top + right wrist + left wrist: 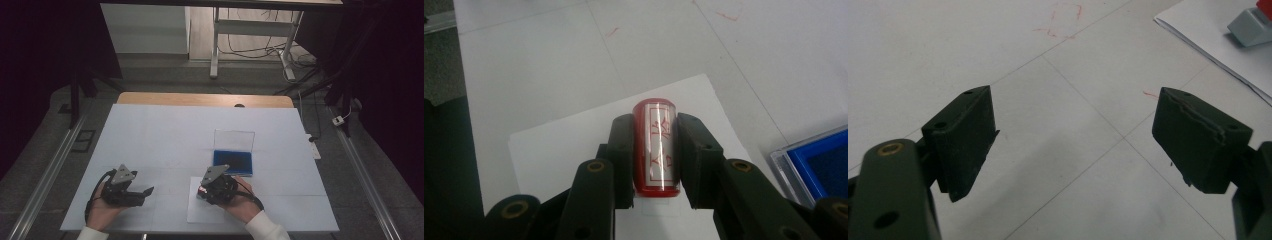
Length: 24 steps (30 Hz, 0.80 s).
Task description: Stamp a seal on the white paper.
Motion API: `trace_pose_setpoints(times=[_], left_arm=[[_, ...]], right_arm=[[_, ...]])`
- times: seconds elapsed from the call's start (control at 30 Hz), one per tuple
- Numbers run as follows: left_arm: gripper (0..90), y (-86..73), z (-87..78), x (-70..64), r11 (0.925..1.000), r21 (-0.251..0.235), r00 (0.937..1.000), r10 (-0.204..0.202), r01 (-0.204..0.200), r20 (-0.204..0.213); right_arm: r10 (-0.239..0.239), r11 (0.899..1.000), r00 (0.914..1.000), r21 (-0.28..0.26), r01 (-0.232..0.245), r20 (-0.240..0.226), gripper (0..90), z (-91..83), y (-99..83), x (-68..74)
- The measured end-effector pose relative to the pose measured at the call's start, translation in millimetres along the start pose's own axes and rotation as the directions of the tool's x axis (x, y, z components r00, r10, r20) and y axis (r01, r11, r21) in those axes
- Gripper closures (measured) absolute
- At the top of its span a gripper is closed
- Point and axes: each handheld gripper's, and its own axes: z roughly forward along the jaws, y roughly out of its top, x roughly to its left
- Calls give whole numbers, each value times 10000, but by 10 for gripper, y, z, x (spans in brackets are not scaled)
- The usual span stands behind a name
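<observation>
Right gripper [655,150] is clamping the red stamp [657,147] over the paper sheet [574,145]; its lettered label is reading in the right gripper view. Left gripper [1073,137] is hovering agape over the table [948,45].

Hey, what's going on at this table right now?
A person is working with two handheld tongs. The right tongs are shut on a red stamp, holding it over a white sheet of paper. An open blue ink pad sits just beyond it on the table. The left tongs are open, holding nothing, off to the side above the table.
</observation>
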Motion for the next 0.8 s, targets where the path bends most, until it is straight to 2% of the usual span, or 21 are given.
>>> trace_pose_setpoints(times=[0.53,0.8], left_arm=[[176,1,-12,5,10000,-41,10000,-13,14,10],[177,0,-10,5,10000,-17,10000,-8,8,-2]], right_arm=[[-126,9997,9998,188,123,152,693,31,3,24],[-467,9980,9982,451,449,378,695,47,40,58]])
